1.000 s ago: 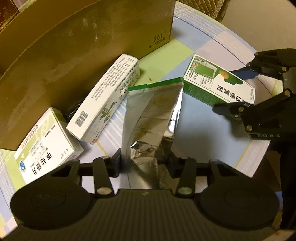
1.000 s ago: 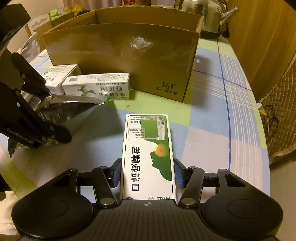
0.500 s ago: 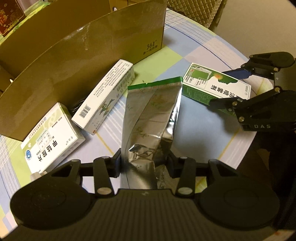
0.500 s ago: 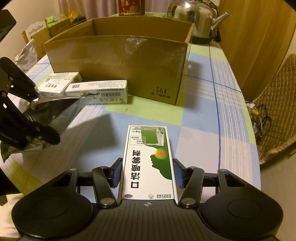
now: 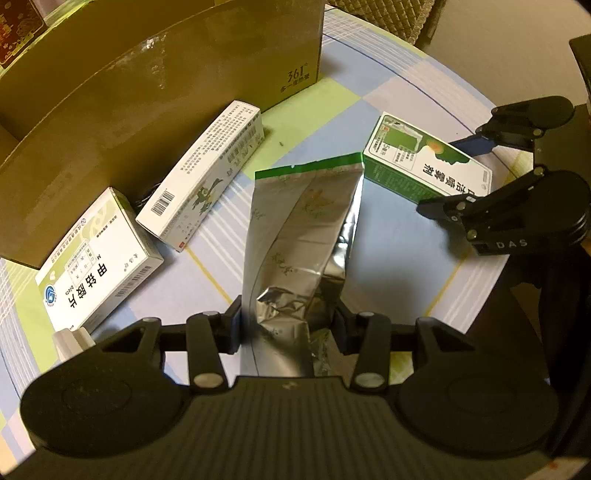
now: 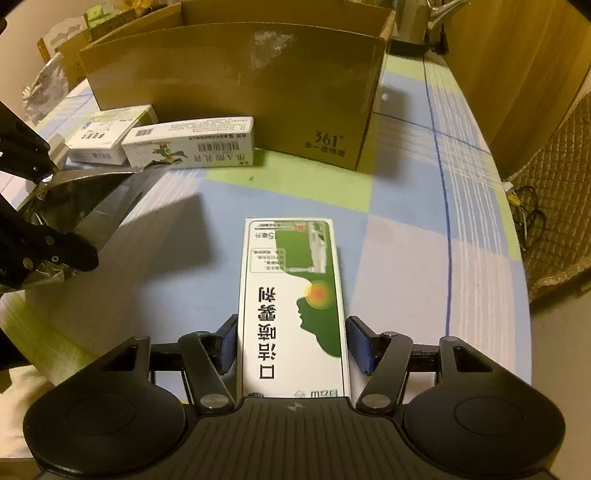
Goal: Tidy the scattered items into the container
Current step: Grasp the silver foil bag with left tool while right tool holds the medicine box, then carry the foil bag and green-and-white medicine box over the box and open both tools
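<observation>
My left gripper (image 5: 288, 325) is shut on a silver foil pouch (image 5: 299, 236) with a green top edge, held above the table. My right gripper (image 6: 291, 347) is shut on a green and white spray box (image 6: 295, 302), also seen in the left wrist view (image 5: 424, 170). The open cardboard box (image 6: 236, 81) stands ahead, its wall showing in the left wrist view (image 5: 129, 103). A long white box (image 5: 203, 177) and a white medicine box (image 5: 96, 258) lie against its front wall.
The checked tablecloth (image 6: 406, 236) covers a round table whose edge curves at the right. A metal kettle (image 6: 439, 11) stands behind the cardboard box. A quilted chair (image 6: 554, 184) is beyond the table's right edge. More clutter (image 6: 48, 85) lies at far left.
Both grippers rose with their items half a second ago, then came back down and closer to the cardboard box. Both grips are unchanged.
</observation>
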The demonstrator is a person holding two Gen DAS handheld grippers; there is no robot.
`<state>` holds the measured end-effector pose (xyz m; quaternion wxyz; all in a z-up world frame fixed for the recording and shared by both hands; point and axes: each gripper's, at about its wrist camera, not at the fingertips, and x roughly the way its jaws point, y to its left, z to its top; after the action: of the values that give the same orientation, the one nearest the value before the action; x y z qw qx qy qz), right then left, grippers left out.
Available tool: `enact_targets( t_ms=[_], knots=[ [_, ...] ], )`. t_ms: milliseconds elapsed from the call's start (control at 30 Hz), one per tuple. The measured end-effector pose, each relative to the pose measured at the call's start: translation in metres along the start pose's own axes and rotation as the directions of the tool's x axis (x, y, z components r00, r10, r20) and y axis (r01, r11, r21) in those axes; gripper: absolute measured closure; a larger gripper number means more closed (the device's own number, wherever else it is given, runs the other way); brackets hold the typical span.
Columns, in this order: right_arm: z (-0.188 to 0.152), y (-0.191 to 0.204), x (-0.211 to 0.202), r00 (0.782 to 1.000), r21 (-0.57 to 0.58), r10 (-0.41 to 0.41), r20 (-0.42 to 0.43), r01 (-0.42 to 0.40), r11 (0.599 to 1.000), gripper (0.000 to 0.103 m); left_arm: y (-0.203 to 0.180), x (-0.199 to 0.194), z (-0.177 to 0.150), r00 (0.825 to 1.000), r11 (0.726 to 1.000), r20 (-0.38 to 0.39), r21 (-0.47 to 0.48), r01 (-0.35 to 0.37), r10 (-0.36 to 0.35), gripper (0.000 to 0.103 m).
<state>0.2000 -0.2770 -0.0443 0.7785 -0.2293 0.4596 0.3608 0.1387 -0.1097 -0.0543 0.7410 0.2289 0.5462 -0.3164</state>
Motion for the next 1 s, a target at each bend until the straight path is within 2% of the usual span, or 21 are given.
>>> enact_targets(
  t_ms=[600, 1000],
  knots=[
    [0.010, 0.003, -0.050, 0.992, 0.006, 0.002, 0.126, -0.002, 1.000, 0.051, 0.005, -0.021, -0.003, 0.999, 0.999, 0.046, -0.039, -0.003, 0.005, 0.062],
    [0.026, 0.018, -0.074, 0.984, -0.018, 0.020, 0.177, -0.017, 1.000, 0.051, 0.012, -0.053, -0.003, 0.996, 0.996, 0.066, -0.073, -0.047, 0.052, 0.062]
  ],
)
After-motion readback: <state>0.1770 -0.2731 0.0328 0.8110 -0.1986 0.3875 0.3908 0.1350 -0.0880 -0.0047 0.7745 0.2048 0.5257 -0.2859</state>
